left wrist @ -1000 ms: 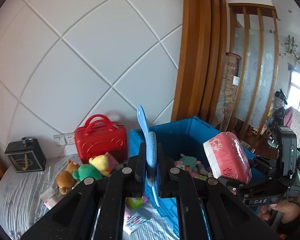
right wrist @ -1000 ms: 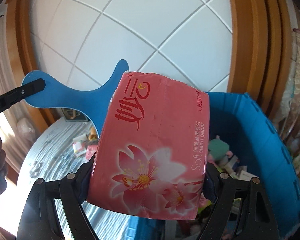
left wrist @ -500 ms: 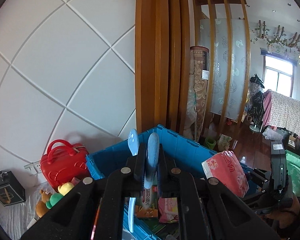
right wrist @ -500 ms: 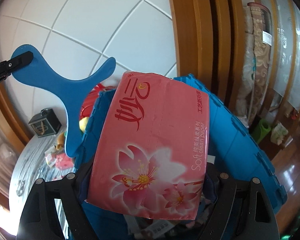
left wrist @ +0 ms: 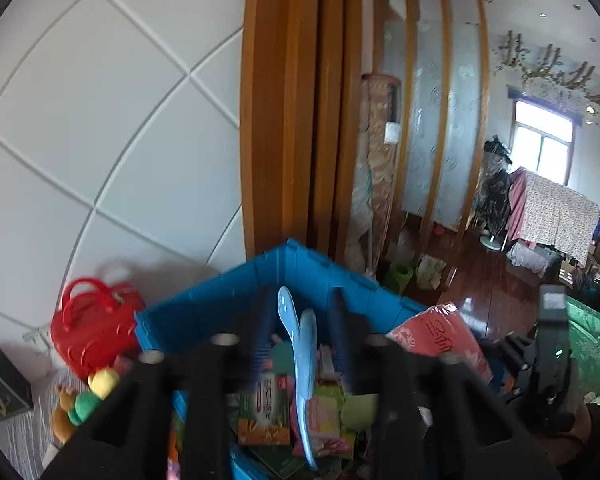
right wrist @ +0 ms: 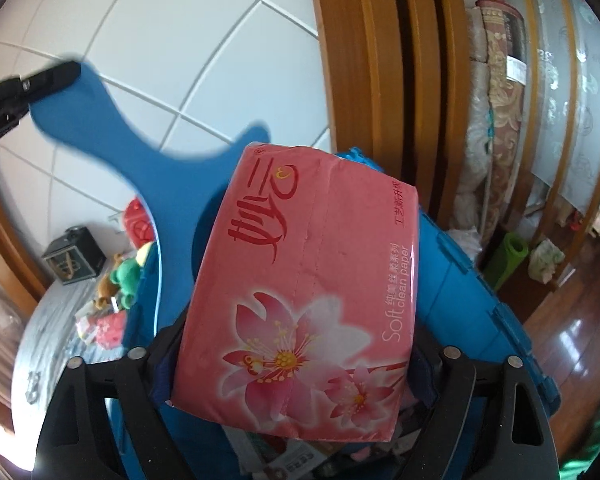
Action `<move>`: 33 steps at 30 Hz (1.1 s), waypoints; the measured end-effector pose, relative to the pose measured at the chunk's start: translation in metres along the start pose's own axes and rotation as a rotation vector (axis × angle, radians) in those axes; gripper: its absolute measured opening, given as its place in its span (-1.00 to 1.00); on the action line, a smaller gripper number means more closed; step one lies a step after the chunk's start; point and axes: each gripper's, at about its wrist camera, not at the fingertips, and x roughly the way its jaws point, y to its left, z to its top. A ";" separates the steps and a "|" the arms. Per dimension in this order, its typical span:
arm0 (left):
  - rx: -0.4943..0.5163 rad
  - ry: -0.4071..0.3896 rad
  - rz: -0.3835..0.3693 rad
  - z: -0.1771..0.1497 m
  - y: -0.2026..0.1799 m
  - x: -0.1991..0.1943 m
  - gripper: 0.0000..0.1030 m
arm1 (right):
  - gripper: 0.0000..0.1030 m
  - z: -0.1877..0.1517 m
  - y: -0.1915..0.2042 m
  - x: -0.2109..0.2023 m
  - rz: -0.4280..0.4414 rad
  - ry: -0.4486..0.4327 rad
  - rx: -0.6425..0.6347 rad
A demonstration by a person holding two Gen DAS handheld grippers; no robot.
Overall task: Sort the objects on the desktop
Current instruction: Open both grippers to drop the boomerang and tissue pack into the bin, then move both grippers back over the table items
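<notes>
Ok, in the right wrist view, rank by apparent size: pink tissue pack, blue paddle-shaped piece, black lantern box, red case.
1. pink tissue pack, though it sits closest to the camera, which inflates it
2. blue paddle-shaped piece
3. black lantern box
4. red case, mostly hidden behind the paddle, so unsure

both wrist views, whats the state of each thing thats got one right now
left gripper: jaws opening, pads clear of the blue paddle
blue paddle: edge-on, over the bin
right gripper: jaws opening, tissue pack between them
tissue pack: sealed, tilted, over the bin
blue bin: open-topped, holding packets
red case: closed, upright
</notes>
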 end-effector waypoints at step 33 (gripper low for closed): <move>-0.344 0.108 0.629 -0.184 0.166 -0.207 0.95 | 1.00 -0.027 0.258 -0.012 0.308 0.078 -0.290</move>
